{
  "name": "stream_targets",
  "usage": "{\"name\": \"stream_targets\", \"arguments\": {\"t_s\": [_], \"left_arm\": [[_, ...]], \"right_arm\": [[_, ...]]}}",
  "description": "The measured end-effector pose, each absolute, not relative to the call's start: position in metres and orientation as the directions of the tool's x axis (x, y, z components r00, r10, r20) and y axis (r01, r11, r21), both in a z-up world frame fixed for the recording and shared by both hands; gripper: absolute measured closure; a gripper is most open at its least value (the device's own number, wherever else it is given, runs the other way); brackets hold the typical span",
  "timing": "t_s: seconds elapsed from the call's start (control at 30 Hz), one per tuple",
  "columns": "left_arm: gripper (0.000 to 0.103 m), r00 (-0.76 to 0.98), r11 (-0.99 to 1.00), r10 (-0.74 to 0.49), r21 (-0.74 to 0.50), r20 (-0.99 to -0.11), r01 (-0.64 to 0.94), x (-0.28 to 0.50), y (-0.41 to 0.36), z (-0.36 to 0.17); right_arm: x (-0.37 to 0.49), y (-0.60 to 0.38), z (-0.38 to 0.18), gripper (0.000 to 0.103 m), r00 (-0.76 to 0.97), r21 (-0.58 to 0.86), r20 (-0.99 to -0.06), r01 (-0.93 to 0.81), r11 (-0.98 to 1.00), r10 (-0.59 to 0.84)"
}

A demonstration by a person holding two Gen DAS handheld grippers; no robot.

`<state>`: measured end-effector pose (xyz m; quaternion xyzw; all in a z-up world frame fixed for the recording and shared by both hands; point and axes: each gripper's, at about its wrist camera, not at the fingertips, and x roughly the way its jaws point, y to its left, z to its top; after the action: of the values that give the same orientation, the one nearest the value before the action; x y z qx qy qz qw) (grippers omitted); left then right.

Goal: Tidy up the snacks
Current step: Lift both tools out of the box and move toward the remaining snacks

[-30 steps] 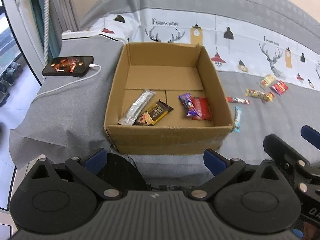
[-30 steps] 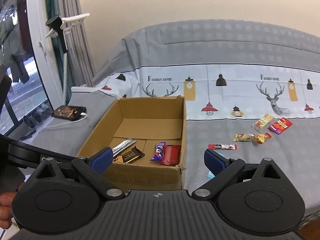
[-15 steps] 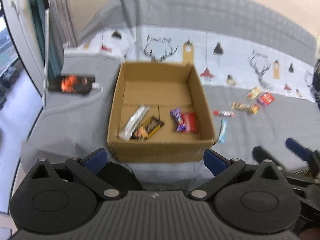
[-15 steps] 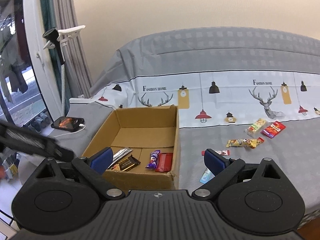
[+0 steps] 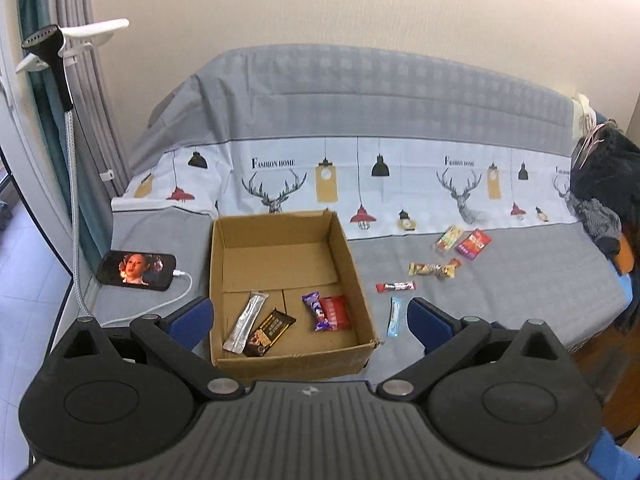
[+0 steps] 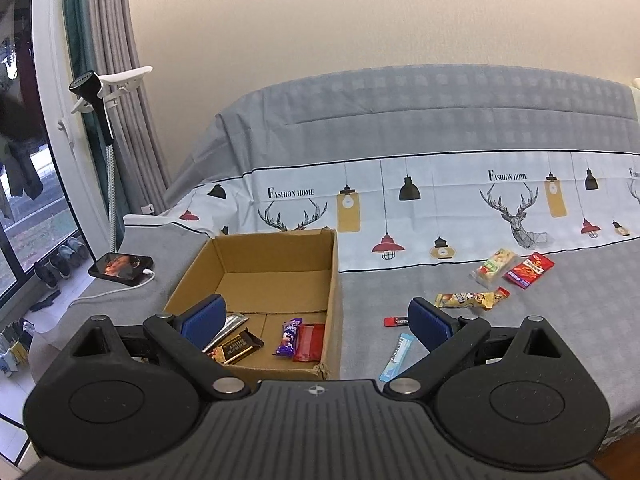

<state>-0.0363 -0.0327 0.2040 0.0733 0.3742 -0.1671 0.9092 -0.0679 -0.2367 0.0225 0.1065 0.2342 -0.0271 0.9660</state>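
An open cardboard box (image 5: 280,256) (image 6: 276,276) sits on a grey-covered sofa. Inside lie a silver stick pack (image 5: 246,320), a dark bar (image 5: 270,330), a purple packet (image 5: 314,312) and a red packet (image 5: 335,312). To its right on the sofa lie a light-blue stick (image 5: 395,316) (image 6: 396,356), a small red bar (image 5: 395,287), a yellow packet (image 5: 434,269) (image 6: 472,299), a pale packet (image 5: 449,238) and a red-purple packet (image 5: 473,243) (image 6: 528,270). My left gripper (image 5: 308,324) and right gripper (image 6: 316,324) are open, empty, held back from the box.
A phone (image 5: 136,270) with a lit screen and white cable lies left of the box. A gooseneck stand (image 5: 60,64) rises by the curtain at the left. Dark clothes (image 5: 604,196) are piled at the sofa's right end. The sofa's front edge is near.
Both grippers have pulled back and up from the box, so more sofa and wall show. The right gripper has left the left wrist view. Snacks have not moved.
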Motion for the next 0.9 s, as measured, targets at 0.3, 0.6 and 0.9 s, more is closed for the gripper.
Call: {"name": "stream_targets", "arguments": {"t_s": [0.3,0.6,0.9], "left_arm": [[0.000,0.706,0.935,-0.276,-0.013,-0.652,0.354,-0.036,-0.024,0.225],[0.000,0.713,0.948,-0.256,-0.024,-0.653,0.318,-0.023,-0.012,0.224],[0.000,0.660,0.937,-0.279,-0.048,-0.697,0.345,0.000,-0.029,0.204]], "right_arm": [[-0.061,-0.235,0.021,0.005,0.878,0.193,-0.479,0.103,0.976,0.002],[-0.052,-0.238,0.018,0.005,0.869,0.193,-0.494,0.115,0.974,-0.005],[-0.045,-0.255,0.009,0.005,0.859,0.207,-0.511,0.166,0.964,-0.038]]}}
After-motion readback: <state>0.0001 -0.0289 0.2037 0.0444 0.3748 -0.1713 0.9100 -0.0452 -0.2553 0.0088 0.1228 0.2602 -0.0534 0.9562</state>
